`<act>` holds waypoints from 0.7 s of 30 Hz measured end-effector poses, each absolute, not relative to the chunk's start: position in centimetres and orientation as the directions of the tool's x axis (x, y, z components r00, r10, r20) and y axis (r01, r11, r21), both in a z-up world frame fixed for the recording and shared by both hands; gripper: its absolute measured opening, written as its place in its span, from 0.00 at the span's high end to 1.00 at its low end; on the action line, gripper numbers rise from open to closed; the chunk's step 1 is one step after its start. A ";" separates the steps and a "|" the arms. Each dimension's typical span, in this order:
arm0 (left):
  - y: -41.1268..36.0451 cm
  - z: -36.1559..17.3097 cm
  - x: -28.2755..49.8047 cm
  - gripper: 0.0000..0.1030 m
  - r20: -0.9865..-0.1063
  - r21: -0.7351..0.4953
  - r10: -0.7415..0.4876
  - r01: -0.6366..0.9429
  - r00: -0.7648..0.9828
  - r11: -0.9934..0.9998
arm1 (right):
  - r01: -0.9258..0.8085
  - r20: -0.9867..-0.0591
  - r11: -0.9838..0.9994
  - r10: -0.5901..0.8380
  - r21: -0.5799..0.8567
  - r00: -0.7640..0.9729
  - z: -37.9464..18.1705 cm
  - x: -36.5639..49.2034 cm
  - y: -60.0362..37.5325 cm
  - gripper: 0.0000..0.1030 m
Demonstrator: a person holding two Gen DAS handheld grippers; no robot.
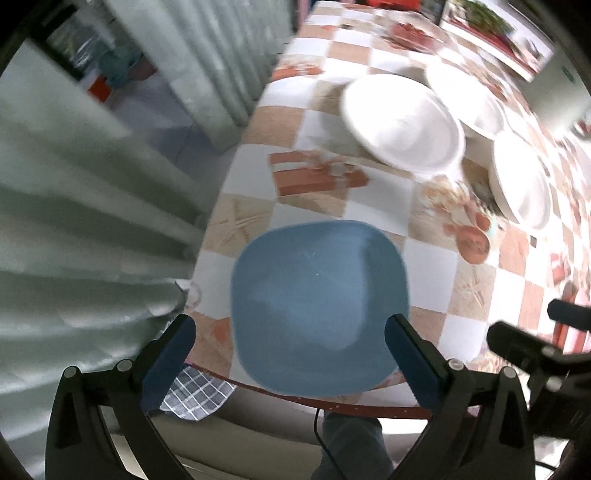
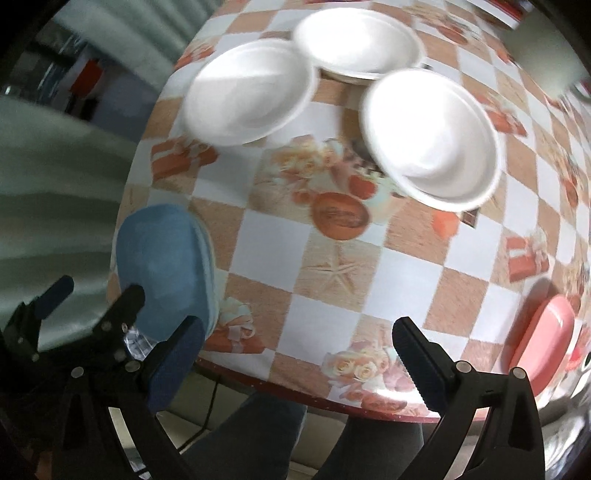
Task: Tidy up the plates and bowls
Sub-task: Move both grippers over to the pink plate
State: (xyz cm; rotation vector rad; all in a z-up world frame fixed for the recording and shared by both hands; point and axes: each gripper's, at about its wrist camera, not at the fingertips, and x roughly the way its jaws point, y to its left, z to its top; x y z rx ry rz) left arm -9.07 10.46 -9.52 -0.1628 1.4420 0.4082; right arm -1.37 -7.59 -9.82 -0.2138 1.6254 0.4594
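Note:
A blue square plate (image 1: 317, 306) lies at the near left edge of the checkered table (image 1: 325, 206). My left gripper (image 1: 290, 343) is open with its fingers on either side of the plate's near part, not closed on it. The plate also shows in the right wrist view (image 2: 166, 266). Three white bowls (image 2: 251, 92) (image 2: 358, 40) (image 2: 432, 136) stand further back; they also show in the left wrist view (image 1: 402, 122). A pink plate (image 2: 546, 336) lies at the right edge. My right gripper (image 2: 299, 343) is open and empty above the table's near edge.
Pale curtains (image 1: 74, 221) hang left of the table. A checked cloth (image 1: 199, 395) hangs below the near edge. The person's legs (image 2: 258, 435) are under the table edge. A printed box or book (image 1: 491, 33) lies at the far end.

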 end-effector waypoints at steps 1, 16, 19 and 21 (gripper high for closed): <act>9.9 -9.5 -8.8 0.01 -0.981 0.139 0.176 -0.347 0.076 0.927 | -0.381 -0.984 0.908 0.139 0.172 -0.112 -9.8 -1.2 -8.4 0.01; 0.0 -9.5 -4.7 0.01 -0.982 0.153 0.154 -0.018 0.110 0.988 | -0.101 -0.981 0.977 0.179 0.186 -0.072 -9.9 0.5 -18.7 0.01; -2.1 -9.8 -4.2 0.01 -0.986 0.138 0.132 0.048 0.103 0.989 | -0.035 -0.981 0.982 0.181 0.184 -0.067 -10.1 0.6 -21.3 0.01; -3.5 -10.0 -4.0 0.01 -0.987 0.135 0.126 0.085 0.099 0.987 | 0.011 -0.981 0.983 0.183 0.182 -0.064 -10.3 0.7 -23.0 0.01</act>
